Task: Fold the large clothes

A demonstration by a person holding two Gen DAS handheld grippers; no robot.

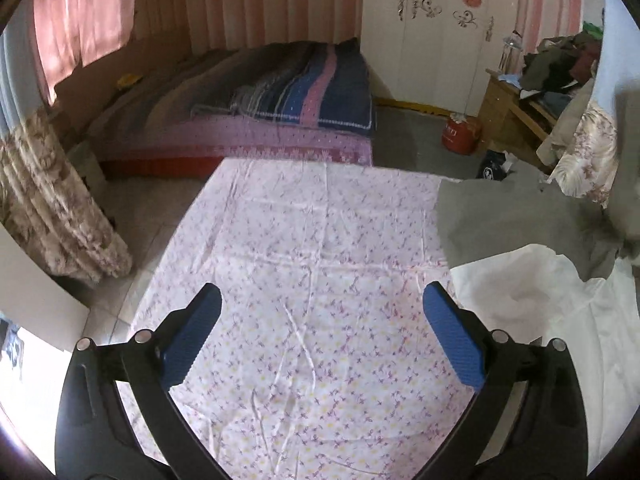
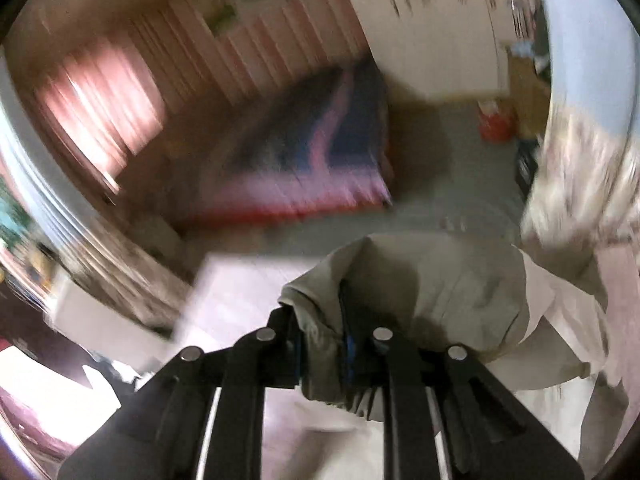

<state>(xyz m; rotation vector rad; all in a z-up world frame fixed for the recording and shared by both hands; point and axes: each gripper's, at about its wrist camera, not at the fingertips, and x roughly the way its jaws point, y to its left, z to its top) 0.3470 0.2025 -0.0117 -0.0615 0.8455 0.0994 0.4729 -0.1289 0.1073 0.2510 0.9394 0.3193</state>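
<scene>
The left gripper (image 1: 322, 308) points down with its blue pads (image 1: 192, 336) wide apart and nothing between them. The right gripper (image 2: 324, 320) pinches cloth tight.

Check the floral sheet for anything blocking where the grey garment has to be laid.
Nothing visible blocks it. The floral sheet lies bare ahead of the open left gripper; the right gripper is shut on the grey garment at the sheet's right side.

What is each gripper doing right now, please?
Left gripper: open, empty, above the floral sheet.
Right gripper: shut on the grey garment.
</scene>
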